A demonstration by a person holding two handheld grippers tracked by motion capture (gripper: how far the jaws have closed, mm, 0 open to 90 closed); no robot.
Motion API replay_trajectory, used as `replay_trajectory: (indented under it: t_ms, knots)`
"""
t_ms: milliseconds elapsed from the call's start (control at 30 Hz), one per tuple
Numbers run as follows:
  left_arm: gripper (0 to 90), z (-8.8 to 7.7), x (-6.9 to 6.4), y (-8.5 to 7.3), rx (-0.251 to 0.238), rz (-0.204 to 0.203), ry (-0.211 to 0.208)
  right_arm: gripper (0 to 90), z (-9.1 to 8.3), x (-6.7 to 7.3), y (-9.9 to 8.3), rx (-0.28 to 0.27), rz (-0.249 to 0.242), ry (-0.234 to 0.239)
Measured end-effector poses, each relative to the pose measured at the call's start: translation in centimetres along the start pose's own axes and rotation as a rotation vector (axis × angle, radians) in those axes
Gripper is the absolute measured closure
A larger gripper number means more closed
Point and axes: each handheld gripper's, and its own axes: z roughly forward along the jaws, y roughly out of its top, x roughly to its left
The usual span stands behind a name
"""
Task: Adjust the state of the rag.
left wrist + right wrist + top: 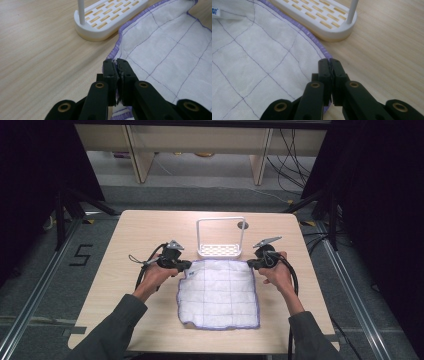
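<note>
— Cloth [218,293], white with purple stitching and a purple hem, lying flat on the wooden table [125,250], just in front of the white rack [220,251]. Still wondering about the grippers?

— Yes. Left gripper [186,266] first.

— Sitting at the cloth's far left corner, jaws pressed together. Seen along its own jaws in the left gripper view [116,61]: tips closed over the purple hem, a sliver of fabric possibly caught between them (hard to tell for certain).

— And the right gripper [251,264]?

— Mirroring it at the far right corner, jaws likewise together. In the right gripper view [329,60]: tips meeting right at the hem, over the cloth's edge; cannot tell whether pinching fabric or merely touching it.

— Counting things now?

— One cloth, one rack (a slotted base with an upright hoop), one table, two grippers, two hands.

— Pose of the hands?

— Left hand [159,274] coming in from the lower left, forearm in a grey-green sleeve angling up and inward, gripper pointing toward the cloth's corner, a black cable looping off beside it. Right hand [277,272] coming in from the lower right, likewise angling inward, gripper pointing left at its corner, cable trailing back along the forearm. Both held low, close to the tabletop, well apart, the cloth's far edge spanning between them.
</note>
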Motion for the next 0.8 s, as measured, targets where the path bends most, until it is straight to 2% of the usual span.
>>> replay_trajectory:
  t_ms: [133,167,200,233,300,367,400,433,467,500,533,600,633,800]
  knots:
    - [85.8,-0.5,0.4,0.0,-0.025,-0.005,0.000,88.7,-0.5,0.1,-0.1,-0.002,0.018,0.007]
    - [85.9,-0.7,0.5,0.0,-0.029,-0.007,-0.001,88.7,-0.6,0.1,-0.1,-0.030,0.021,0.000]
    - [86.0,-0.9,0.5,0.0,-0.039,-0.007,-0.006,88.7,-1.2,0.2,0.0,-0.003,0.035,0.019]
    - [86.1,-1.0,0.6,0.0,-0.040,0.000,-0.007,88.7,-1.7,0.3,0.0,-0.029,0.038,0.022]
    - [86.1,-1.2,0.5,0.0,-0.055,-0.001,-0.003,88.7,-2.1,0.3,-0.1,-0.043,0.041,0.029]
    - [86.1,-1.5,0.4,0.0,-0.060,0.005,-0.007,88.7,-2.4,0.3,-0.1,-0.053,0.032,0.025]
    - [86.1,-1.8,0.3,-0.1,-0.065,0.004,-0.005,88.7,-2.6,0.2,-0.1,-0.065,0.006,0.042]
    - [86.2,-1.9,0.3,-0.1,-0.069,0.012,-0.011,88.7,-2.9,0.1,-0.2,-0.078,-0.027,0.032]
    - [86.2,-2.1,0.3,-0.2,-0.074,0.017,-0.014,88.7,-3.0,0.1,-0.3,-0.087,-0.033,0.044]
    - [86.2,-2.3,0.1,-0.4,-0.077,0.016,-0.014,88.7,-3.3,0.2,-0.3,-0.095,-0.029,0.038]
    - [86.2,-2.6,-0.1,-0.7,-0.080,0.028,-0.019,88.6,-3.8,0.6,-0.6,-0.092,-0.003,0.045]
    - [86.2,-2.9,-0.3,-0.9,-0.088,0.036,-0.028,88.6,-4.0,0.6,-0.6,-0.103,-0.018,0.044]
    - [86.2,-3.2,-0.4,-1.0,-0.092,0.039,-0.031,88.6,-4.6,0.9,-0.7,-0.090,-0.005,0.054]
    - [86.3,-4.6,-1.8,-1.9,-0.132,0.072,-0.058,88.6,-5.7,2.1,-1.6,-0.147,-0.041,0.064]
